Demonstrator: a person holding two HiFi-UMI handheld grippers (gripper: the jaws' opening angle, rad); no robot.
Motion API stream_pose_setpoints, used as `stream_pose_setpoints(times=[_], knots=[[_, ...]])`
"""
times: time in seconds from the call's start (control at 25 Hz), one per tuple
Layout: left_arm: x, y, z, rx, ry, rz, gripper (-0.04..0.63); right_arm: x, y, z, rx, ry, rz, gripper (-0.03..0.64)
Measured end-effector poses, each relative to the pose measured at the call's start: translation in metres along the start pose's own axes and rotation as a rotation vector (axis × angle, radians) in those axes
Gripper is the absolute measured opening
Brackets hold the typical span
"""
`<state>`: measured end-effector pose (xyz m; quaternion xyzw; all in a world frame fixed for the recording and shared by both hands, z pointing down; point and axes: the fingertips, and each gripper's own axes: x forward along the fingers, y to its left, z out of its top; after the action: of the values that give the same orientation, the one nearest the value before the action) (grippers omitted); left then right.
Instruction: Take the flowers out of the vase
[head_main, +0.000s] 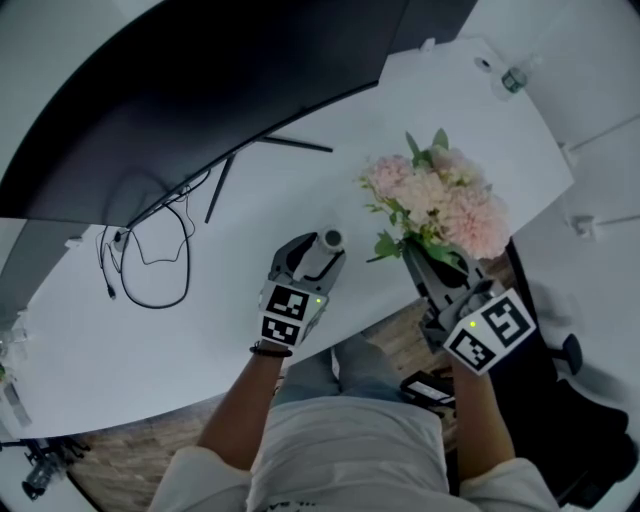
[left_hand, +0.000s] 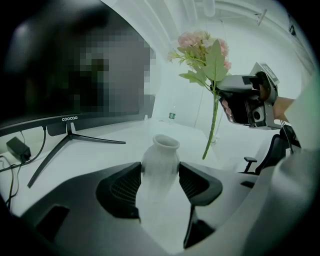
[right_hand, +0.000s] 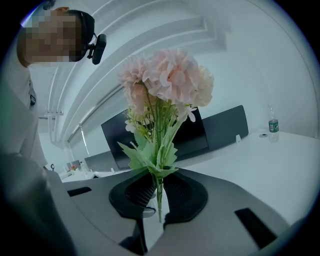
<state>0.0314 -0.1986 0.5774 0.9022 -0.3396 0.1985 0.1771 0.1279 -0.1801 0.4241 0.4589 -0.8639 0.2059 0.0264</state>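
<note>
A small white vase (head_main: 331, 240) stands on the white desk (head_main: 200, 300), and my left gripper (head_main: 318, 256) is shut on its body. In the left gripper view the vase (left_hand: 161, 150) sits between both pads. A bunch of pink flowers (head_main: 440, 200) with green leaves is out of the vase, up in the air to its right. My right gripper (head_main: 418, 252) is shut on the stems. In the right gripper view the thin green stems (right_hand: 159, 202) are pinched between the pads, with the blooms (right_hand: 167, 80) above. From the left gripper I see the flowers (left_hand: 202, 47) and the right gripper (left_hand: 247, 100) above and right of the vase.
A curved dark monitor (head_main: 200, 90) on a thin-legged stand (head_main: 225, 180) fills the desk's far left, with black cables (head_main: 150, 260) beside it. A water bottle (head_main: 513, 78) stands at the far right corner. An office chair (head_main: 575, 400) is beside my right arm, beyond the desk edge.
</note>
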Motion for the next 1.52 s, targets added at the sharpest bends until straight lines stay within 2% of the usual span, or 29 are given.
stream_pose_setpoints(times=[0.2, 0.32, 0.68, 0.8, 1.0, 1.12, 1.36, 1.52], knots=[[0.000, -0.003, 0.002, 0.025, 0.012, -0.001, 0.245, -0.008, -0.001, -0.003, -0.004, 0.000, -0.002, 0.061], [-0.005, -0.004, 0.005, 0.032, 0.007, 0.001, 0.270, -0.009, 0.000, -0.006, -0.002, 0.002, 0.001, 0.061], [-0.030, -0.007, 0.013, 0.025, -0.011, 0.017, 0.273, -0.015, 0.012, -0.012, -0.017, 0.009, 0.028, 0.061], [-0.045, -0.013, 0.017, 0.000, -0.011, 0.018, 0.270, -0.020, 0.018, -0.013, -0.022, 0.005, 0.034, 0.061], [-0.067, -0.023, 0.028, -0.021, -0.035, 0.022, 0.225, -0.028, 0.029, -0.009, -0.031, 0.012, 0.039, 0.061], [-0.079, -0.025, 0.032, -0.043, -0.041, 0.031, 0.170, -0.032, 0.033, -0.007, -0.038, 0.011, 0.040, 0.061], [-0.097, -0.035, 0.048, -0.006, -0.065, 0.040, 0.057, -0.035, 0.041, -0.003, -0.043, 0.014, 0.056, 0.061], [-0.104, -0.037, 0.058, -0.012, -0.089, 0.057, 0.012, -0.035, 0.043, -0.001, -0.041, 0.017, 0.067, 0.061]])
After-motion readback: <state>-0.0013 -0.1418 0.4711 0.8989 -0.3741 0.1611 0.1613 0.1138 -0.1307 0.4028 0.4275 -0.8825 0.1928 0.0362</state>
